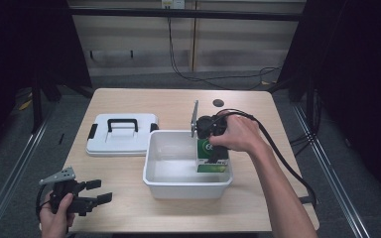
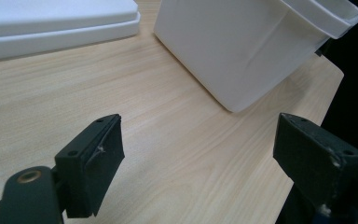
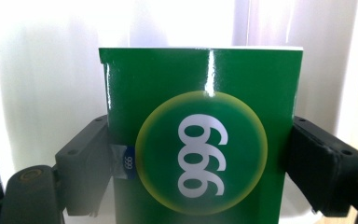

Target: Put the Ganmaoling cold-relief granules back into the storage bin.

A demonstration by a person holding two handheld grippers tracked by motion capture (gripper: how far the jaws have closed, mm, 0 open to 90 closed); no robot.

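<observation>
wooden table [image 1: 129,173] bears white tub [image 1: 151,168]. right gripper [image 1: 213,148] clamps green box [image 1: 212,157] by sides, inside tub at right end, likely for lowering upright. left gripper [image 1: 101,191] wide open, empty, left of tub. lid [image 1: 121,141] behind-left of tub, leaving tub open.

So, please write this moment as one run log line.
right gripper: shut on green box, inside white bin | left gripper: open, idle | lid: off, on table

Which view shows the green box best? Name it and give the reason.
The right gripper view: the green box sits large between the right tongs, its round 999 logo readable. The high view shows it small inside the white bin, partly behind the hand. The left gripper view catches the bin's outer wall.
</observation>
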